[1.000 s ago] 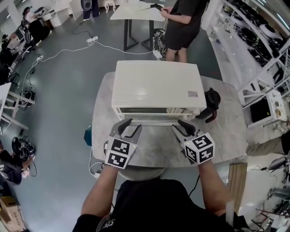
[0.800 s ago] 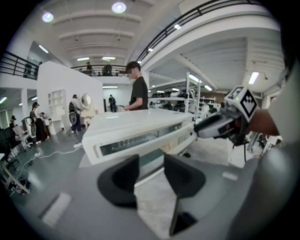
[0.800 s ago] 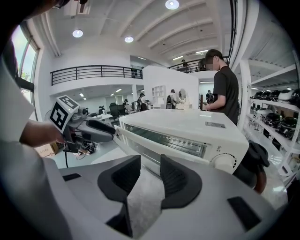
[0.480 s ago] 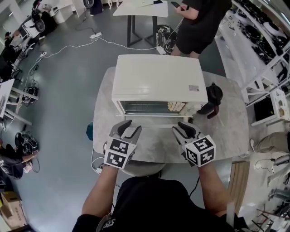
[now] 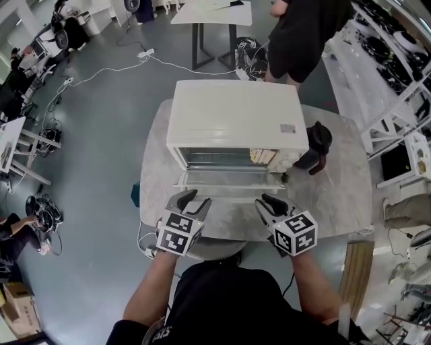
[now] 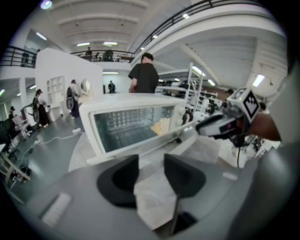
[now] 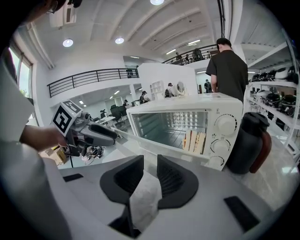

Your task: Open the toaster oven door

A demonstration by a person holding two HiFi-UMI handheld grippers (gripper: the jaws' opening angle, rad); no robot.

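The white toaster oven [image 5: 236,114] stands on the marble table [image 5: 337,195]. Its glass door [image 5: 229,178] hangs down and open toward me, so the rack and the toast slices [image 5: 262,156] inside show. My left gripper [image 5: 193,197] hovers just in front of the door's left part, open and empty. My right gripper [image 5: 269,201] sits in front of the door's right part, its jaws closing with nothing between them. The right gripper view shows the oven [image 7: 187,122], the toast slices [image 7: 194,139] and the left gripper [image 7: 101,133]. The left gripper view shows the oven cavity [image 6: 131,124] and the right gripper [image 6: 220,126].
A black jug [image 5: 315,148] stands at the oven's right side, also seen as the jug [image 7: 251,140] in the right gripper view. A person [image 5: 303,34] stands behind the table by another table [image 5: 209,13]. Shelving [image 5: 390,60] lines the right side; cables lie on the floor.
The oven door has swung down from shut to open. Both grippers have drawn back toward me, away from the oven front. The right jaws stand narrower than before.
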